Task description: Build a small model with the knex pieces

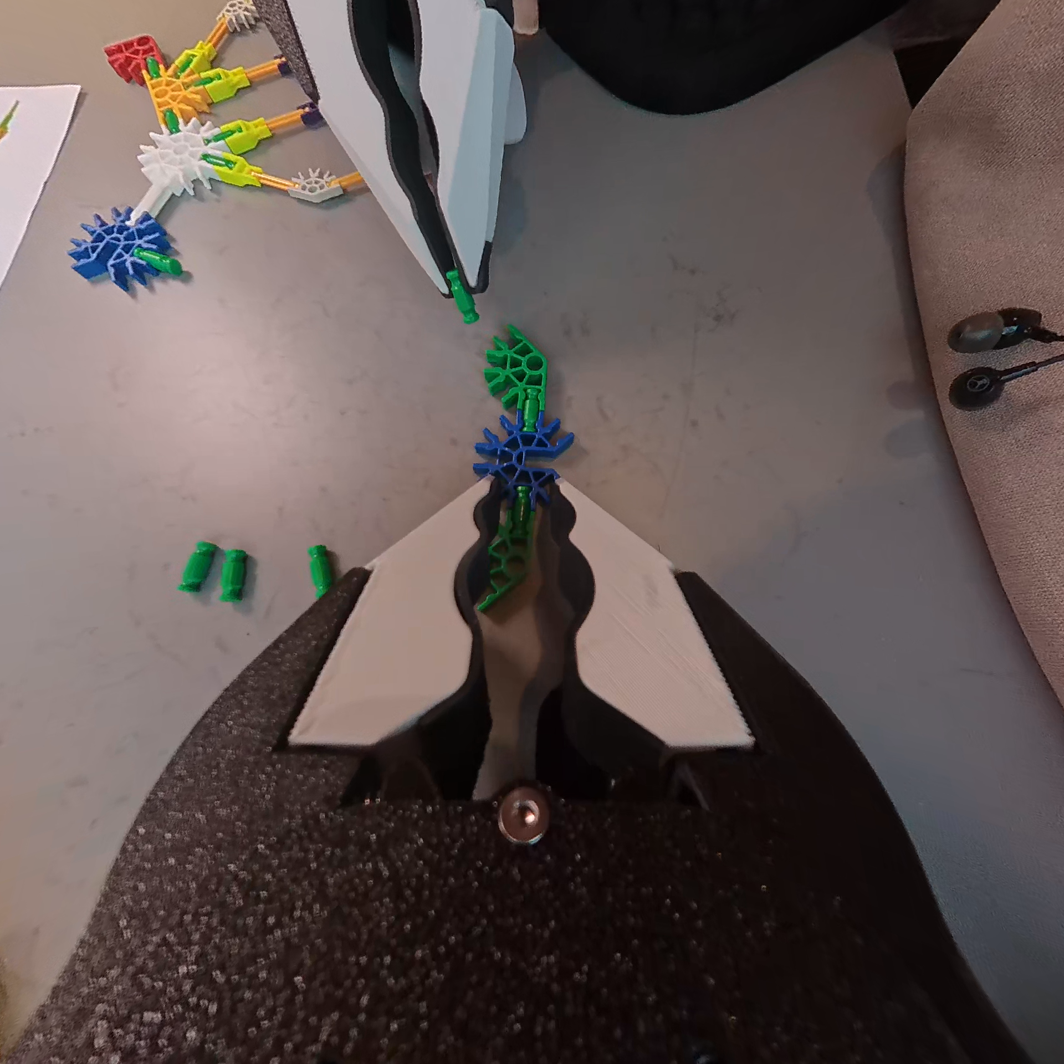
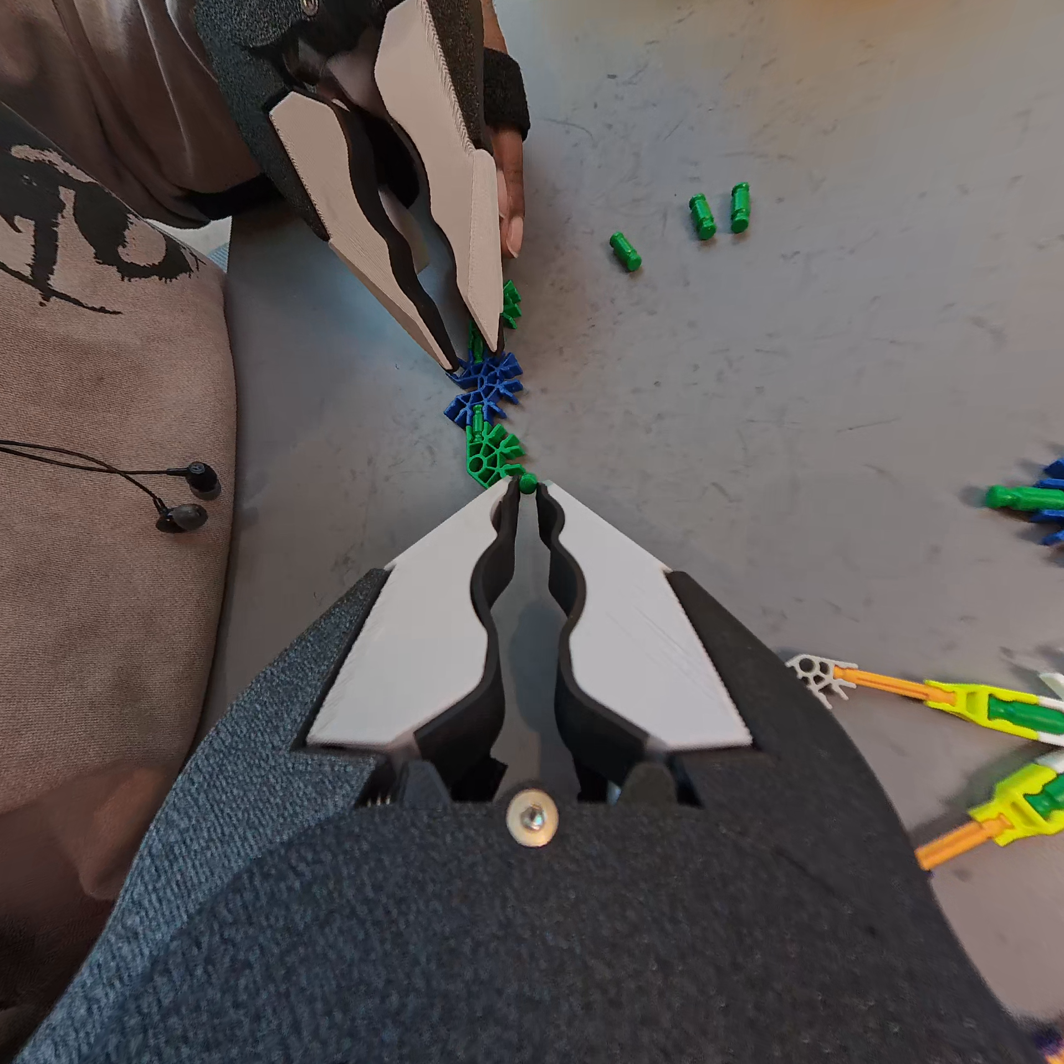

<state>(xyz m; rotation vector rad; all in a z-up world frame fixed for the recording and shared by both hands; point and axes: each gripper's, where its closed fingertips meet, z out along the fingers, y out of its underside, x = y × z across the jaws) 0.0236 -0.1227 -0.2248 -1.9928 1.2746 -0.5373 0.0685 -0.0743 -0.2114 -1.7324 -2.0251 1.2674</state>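
Left tongs (image 1: 521, 489) clamp the small chain (image 1: 521, 443) of blue and green connector pieces, its far green end lying on the grey tabletop (image 1: 719, 460); right tongs (image 2: 524, 486) pinch a short green rod (image 2: 527, 482) just short of that end; three loose green rods (image 1: 230, 570) lie left of the left tongs.

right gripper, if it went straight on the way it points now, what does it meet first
The right gripper, shut on a green rod, would probably meet the green connector just ahead; whether rod and connector already touch is unclear.
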